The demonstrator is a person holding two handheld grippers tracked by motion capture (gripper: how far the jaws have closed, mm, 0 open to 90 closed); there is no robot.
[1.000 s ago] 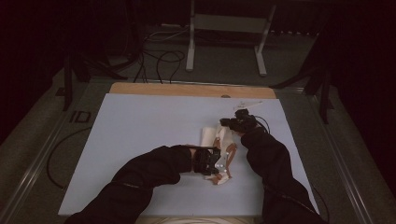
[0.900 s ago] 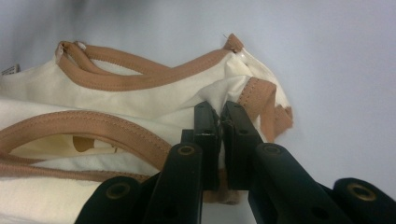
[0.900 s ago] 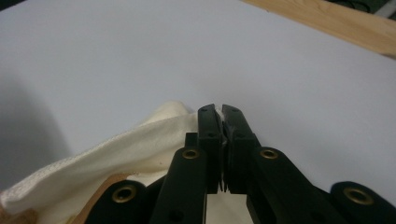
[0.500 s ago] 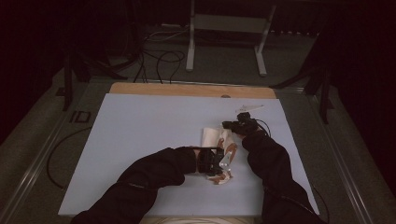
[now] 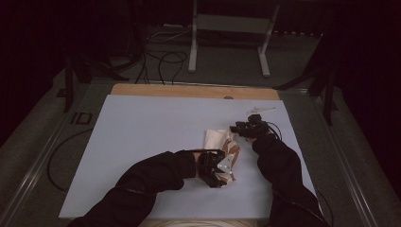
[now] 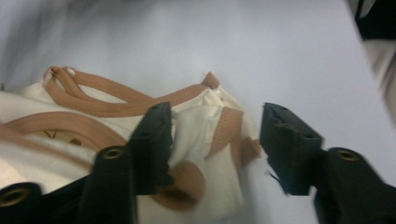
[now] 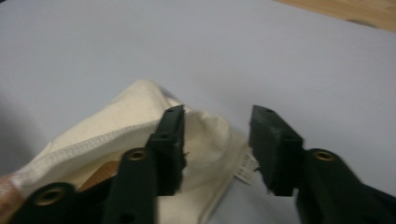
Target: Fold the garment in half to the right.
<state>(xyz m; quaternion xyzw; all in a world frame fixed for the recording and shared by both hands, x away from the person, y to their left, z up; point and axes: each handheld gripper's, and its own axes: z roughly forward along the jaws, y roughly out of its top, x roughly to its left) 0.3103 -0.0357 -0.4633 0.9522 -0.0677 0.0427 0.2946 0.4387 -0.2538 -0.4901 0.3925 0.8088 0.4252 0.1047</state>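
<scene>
Cream bag (image 7: 126, 126) (label (image 7: 245, 170) unreadable) lies between both spread grippers, just opened.

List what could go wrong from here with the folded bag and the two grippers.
1. The left gripper jaws have just been opening, with the tan straps lying loose around one of them; pulling away may snag a strap and drag the cream bag out of shape.
2. The right gripper jaws have also just been opening over the bag's corner; the released cloth looks puffed and could spring back, undoing the fold.
</scene>
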